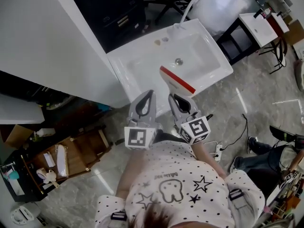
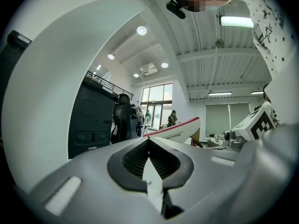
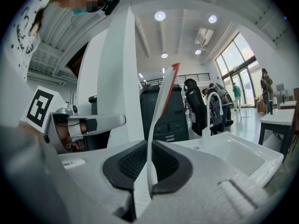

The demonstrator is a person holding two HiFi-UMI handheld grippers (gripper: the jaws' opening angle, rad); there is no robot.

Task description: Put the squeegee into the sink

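Note:
The squeegee (image 1: 176,82) is a white blade with a red edge. It hangs over the front rim of the white sink (image 1: 127,63), and my right gripper (image 1: 176,99) is shut on its white handle. In the right gripper view the squeegee (image 3: 161,101) rises from between the jaws of that gripper (image 3: 150,146), with the sink (image 3: 236,154) ahead to the right. My left gripper (image 1: 148,95) hovers beside it at the sink's front edge, shut with nothing between its pads. In the left gripper view the left gripper (image 2: 148,140) has its tips touching, and the squeegee (image 2: 175,130) shows beyond them.
A curved white faucet (image 1: 191,7) stands at the sink's far side. A white panel (image 1: 42,42) and a black cabinet (image 1: 111,11) lie left of the sink. A wooden cart (image 1: 71,156) sits lower left. A power strip (image 1: 219,150) and a person's legs (image 1: 261,156) are on the floor at right.

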